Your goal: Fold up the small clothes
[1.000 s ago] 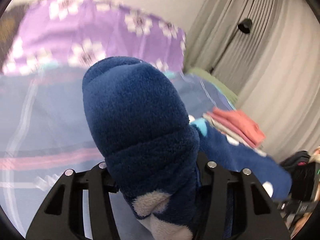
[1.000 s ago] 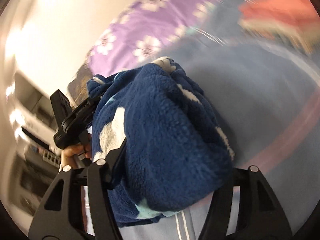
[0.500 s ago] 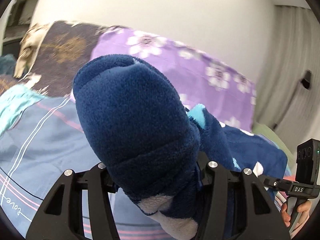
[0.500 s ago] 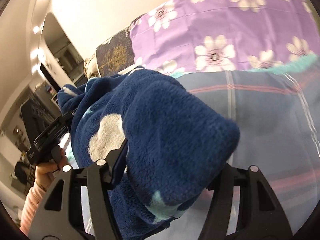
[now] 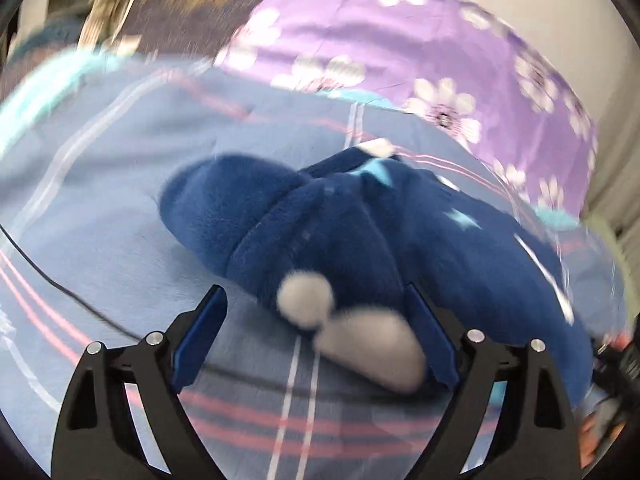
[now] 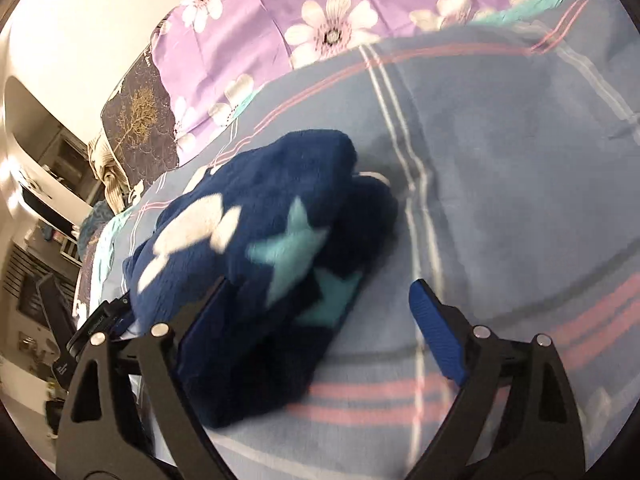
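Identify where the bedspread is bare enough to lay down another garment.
Free: the blue striped bedspread to the right of the navy fleece garment, up to the purple floral sheet. Also left of the garment in the left view. Crowded: around the garment, between both opening hand-held grippers.

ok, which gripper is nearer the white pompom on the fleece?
Left. The pompom lies between the opening jaws of the left gripper. The right gripper, also opening, straddles the other end of the fleece, at the teal stars.

The fleece garment (image 5: 360, 240) lies on the bedsheet (image 5: 100, 240); the pillow (image 5: 400, 40) lies beyond, toward twelve o'clock.
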Available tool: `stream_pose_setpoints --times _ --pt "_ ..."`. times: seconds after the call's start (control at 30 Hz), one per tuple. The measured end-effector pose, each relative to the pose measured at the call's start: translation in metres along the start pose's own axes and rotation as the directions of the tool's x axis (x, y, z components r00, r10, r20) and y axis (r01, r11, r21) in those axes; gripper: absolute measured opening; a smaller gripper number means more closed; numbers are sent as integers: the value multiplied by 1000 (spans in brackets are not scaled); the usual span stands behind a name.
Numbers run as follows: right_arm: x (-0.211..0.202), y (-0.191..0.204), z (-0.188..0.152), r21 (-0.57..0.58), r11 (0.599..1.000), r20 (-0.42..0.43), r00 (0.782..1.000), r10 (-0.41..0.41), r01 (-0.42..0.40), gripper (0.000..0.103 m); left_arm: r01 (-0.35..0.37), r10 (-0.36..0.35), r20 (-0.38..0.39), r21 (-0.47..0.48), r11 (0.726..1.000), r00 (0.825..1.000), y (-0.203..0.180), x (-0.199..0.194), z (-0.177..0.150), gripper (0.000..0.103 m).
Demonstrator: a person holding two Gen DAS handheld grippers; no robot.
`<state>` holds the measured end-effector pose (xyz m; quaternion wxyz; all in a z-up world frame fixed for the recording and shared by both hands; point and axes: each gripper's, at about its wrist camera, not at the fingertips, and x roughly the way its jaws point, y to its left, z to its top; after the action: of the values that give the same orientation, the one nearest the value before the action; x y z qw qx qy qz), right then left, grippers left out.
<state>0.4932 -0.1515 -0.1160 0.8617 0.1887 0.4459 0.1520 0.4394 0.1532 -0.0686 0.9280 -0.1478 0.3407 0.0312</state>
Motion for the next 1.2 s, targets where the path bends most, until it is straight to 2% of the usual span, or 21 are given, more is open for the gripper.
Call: stream_pose_setpoints --times 0.1,0.17,0.23,0.3,0.4,0.53,0.6,0.67,0.87,0.93,1.03,1.1,1.2 --pt "-57 23 -42 -160 981 86 992 -97 110 94 57 -64 47 133 989 997 -20 -49 -31 92" --pt "-103 39 -78 -276 938 193 968 -159 209 99 66 -90 99 222 973 991 -38 -84 -60 99" --pt "-138 50 -104 -332 907 266 949 -172 257 101 75 -122 138 305 949 983 -52 -119 -89 101" --pt "-178 58 -130 -336 898 336 926 -169 285 101 84 -155 171 362 928 973 -67 -156 -118 102" --pt "-218 70 -155 -311 896 391 902 -184 318 101 85 -177 198 402 912 964 -86 -203 -149 102" --pt "-269 86 -192 -312 881 445 874 -194 355 101 81 -194 242 411 908 951 -101 -257 -177 102" --pt "-284 90 -205 -316 880 448 873 -192 355 101 70 -198 276 412 908 940 -105 -282 -189 102" --pt "-298 91 -219 -320 885 435 882 -182 340 101 50 -189 304 413 909 934 -107 -301 -199 102" --pt "-326 90 -246 -285 909 428 889 -164 305 101 -91 -90 390 421 902 917 -115 -342 -224 102" --pt "-331 92 -253 -286 906 435 885 -169 313 101 -98 -83 388 424 901 918 -116 -351 -230 102" --pt "-335 93 -262 -290 901 437 882 -174 322 101 -60 -105 376 403 913 921 -111 -362 -236 102" --pt "-340 93 -268 -291 903 433 885 -171 316 101 -69 -91 378 388 919 921 -109 -367 -241 102" --pt "-344 93 -273 -288 904 431 886 -171 314 101 -87 -76 378 397 913 923 -110 -372 -247 102"
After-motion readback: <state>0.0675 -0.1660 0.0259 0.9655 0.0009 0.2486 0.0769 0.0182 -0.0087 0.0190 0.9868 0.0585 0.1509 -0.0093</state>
